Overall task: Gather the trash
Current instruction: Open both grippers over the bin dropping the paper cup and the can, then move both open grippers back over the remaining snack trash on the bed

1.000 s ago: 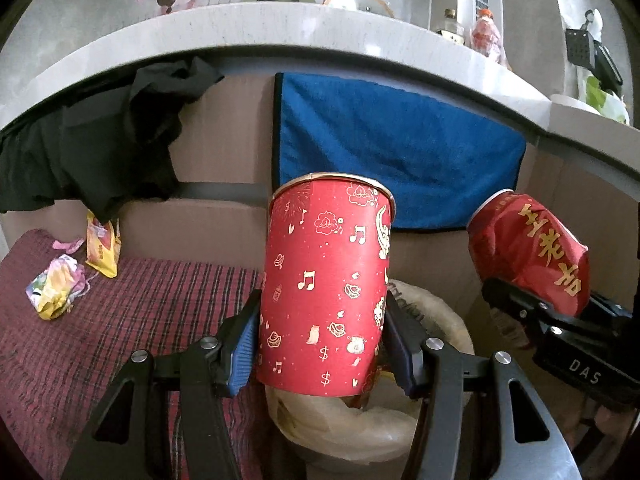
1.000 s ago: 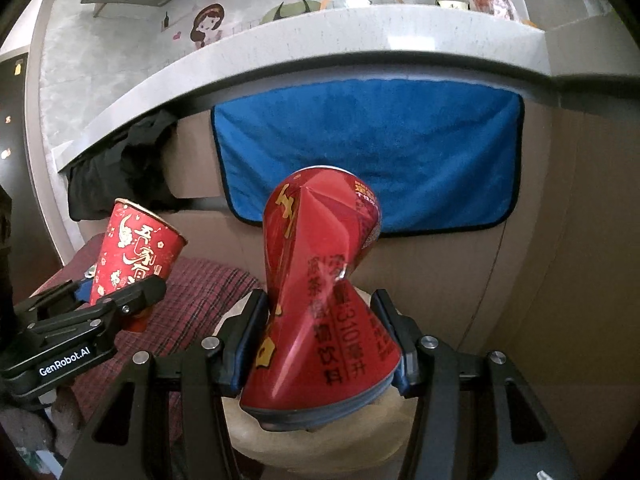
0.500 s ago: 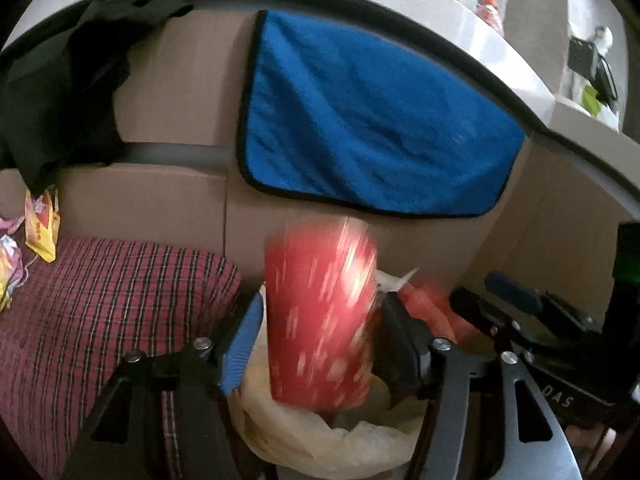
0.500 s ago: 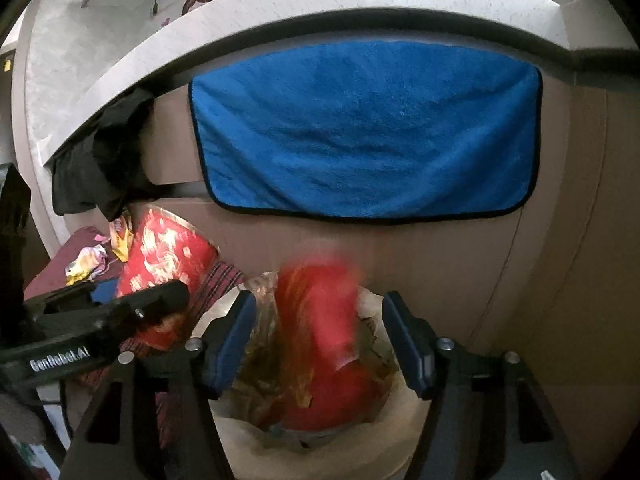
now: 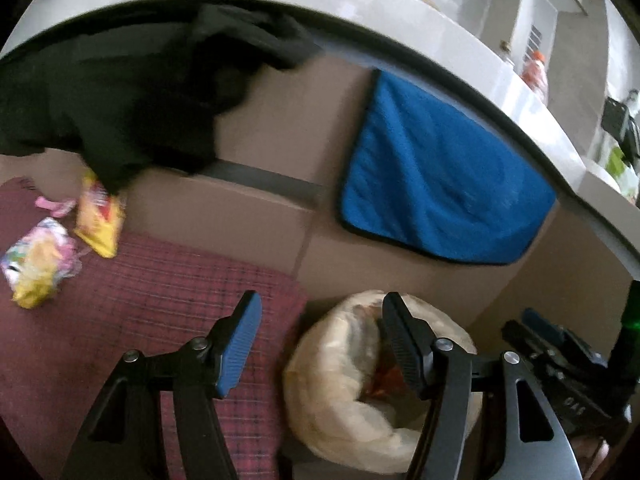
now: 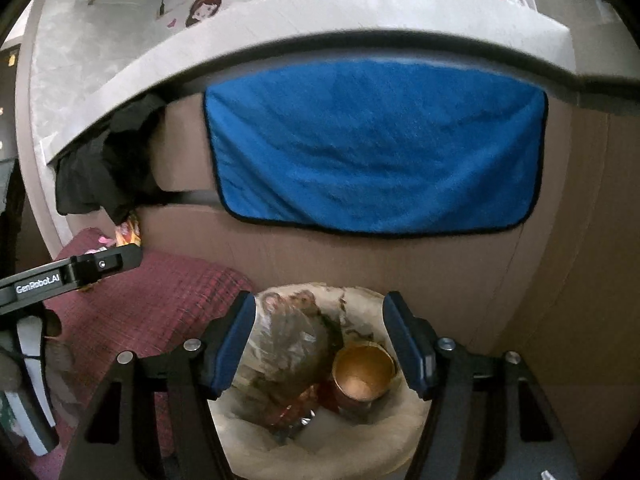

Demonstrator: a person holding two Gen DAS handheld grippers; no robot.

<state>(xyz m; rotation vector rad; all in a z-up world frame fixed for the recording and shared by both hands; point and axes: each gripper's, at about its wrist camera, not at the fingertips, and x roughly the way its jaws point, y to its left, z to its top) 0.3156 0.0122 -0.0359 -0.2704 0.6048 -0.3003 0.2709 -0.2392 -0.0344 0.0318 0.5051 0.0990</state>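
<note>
- Right wrist view: right claw w/ fingers apart, nothing between them, hovering over the trash bin, which is lined w/ a pale bag.
- Red cup sits upright inside bin, right side, mouth up; crumpled clear plastic to its left; red scrap near cup's base, can't tell what it is.
- Left wrist view: left claw also apart & empty, held over the bin's left edge and the plaid cloth.
- More trash on the cloth, far left: yellow snack wrapper, crumpled multicolour wrapper, small pink scrap; all well apart from bin.
- Blue towel hangs on the panel behind bin; black garment hangs to its left, above the wrappers.
- Light desk edge runs above both.
</note>
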